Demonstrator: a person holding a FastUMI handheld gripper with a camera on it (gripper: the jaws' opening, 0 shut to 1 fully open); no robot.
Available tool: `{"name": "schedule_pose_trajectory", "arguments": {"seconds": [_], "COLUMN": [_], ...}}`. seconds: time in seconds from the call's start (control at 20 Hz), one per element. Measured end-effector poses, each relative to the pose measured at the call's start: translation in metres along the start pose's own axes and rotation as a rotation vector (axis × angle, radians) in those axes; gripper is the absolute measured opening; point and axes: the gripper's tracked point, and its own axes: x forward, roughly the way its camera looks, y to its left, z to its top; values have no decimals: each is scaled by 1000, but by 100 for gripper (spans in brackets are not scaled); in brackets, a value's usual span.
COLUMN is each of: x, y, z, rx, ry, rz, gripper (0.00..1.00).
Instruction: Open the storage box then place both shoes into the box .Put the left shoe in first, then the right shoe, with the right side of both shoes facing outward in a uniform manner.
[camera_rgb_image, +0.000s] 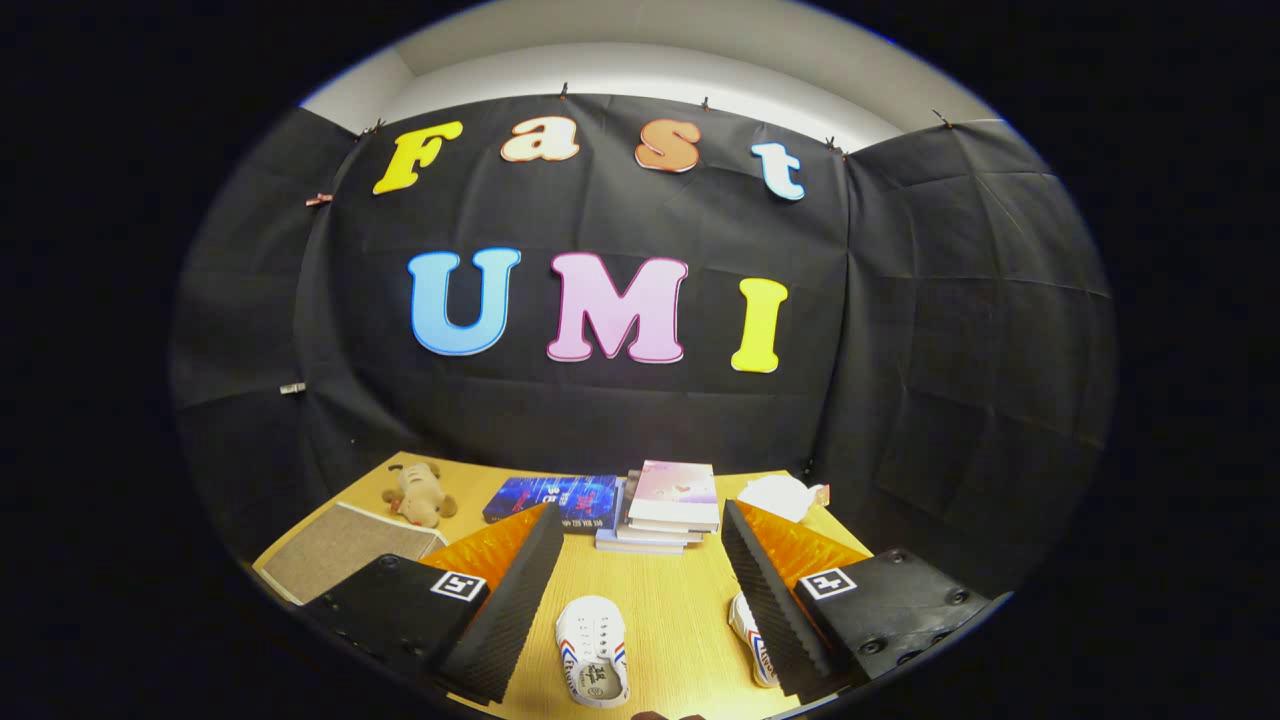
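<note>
Two small white shoes with red and blue side stripes lie on the wooden table (660, 600). One shoe (592, 650) rests sole down between my fingers, nearer the left finger, its toe pointing away from me. The other shoe (752, 640) lies partly hidden behind the right finger (765, 590). My gripper (640, 580) hangs above the table, open wide, with nothing held between the fingers.
A stack of books (668, 510) stands beyond the fingers at the table's far edge, with a dark blue book (555, 500) to its left. A plush toy (418, 495) and a brown mat (340, 550) lie to the left. A white crumpled item (785, 495) sits far right.
</note>
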Motion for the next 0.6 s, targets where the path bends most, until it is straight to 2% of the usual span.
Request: {"name": "schedule_pose_trajectory", "arguments": {"seconds": [0.4,0.6], "x": [20,26], "y": [6,29], "z": [-33,-54], "rx": [55,144], "ry": [124,204], "rz": [104,255], "gripper": [98,98]}}
